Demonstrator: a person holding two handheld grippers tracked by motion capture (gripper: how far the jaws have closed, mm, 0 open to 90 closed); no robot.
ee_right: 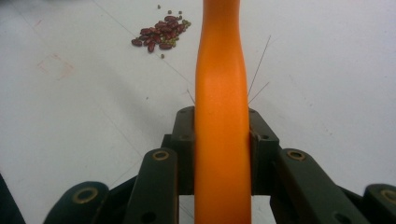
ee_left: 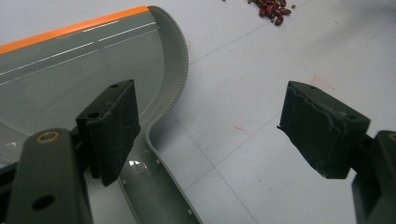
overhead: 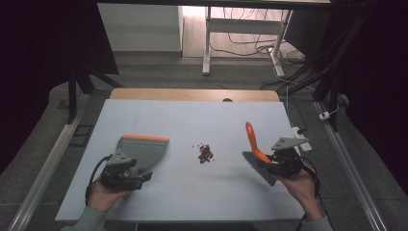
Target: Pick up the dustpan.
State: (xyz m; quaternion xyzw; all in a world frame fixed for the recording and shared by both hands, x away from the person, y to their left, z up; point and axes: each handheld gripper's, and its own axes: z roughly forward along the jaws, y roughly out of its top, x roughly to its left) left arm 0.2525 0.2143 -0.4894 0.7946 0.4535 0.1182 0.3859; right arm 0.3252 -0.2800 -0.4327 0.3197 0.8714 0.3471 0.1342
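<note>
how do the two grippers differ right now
The left gripper is open, one jaw over the dustpan handle, gripping nothing. The right gripper is shut on the brush handle. Both sit low over the table, flanking the beans.

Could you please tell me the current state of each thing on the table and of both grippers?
Grey plastic dustpan with orange lip: flat on the table, ungripped, its handle between the left gripper's jaws.
Orange-handled brush: clamped by its handle, bristles at the table.
Small pile of dark red beans: loose on the table between dustpan and brush.
Left gripper: open.
Right gripper: shut on the brush handle.
</note>
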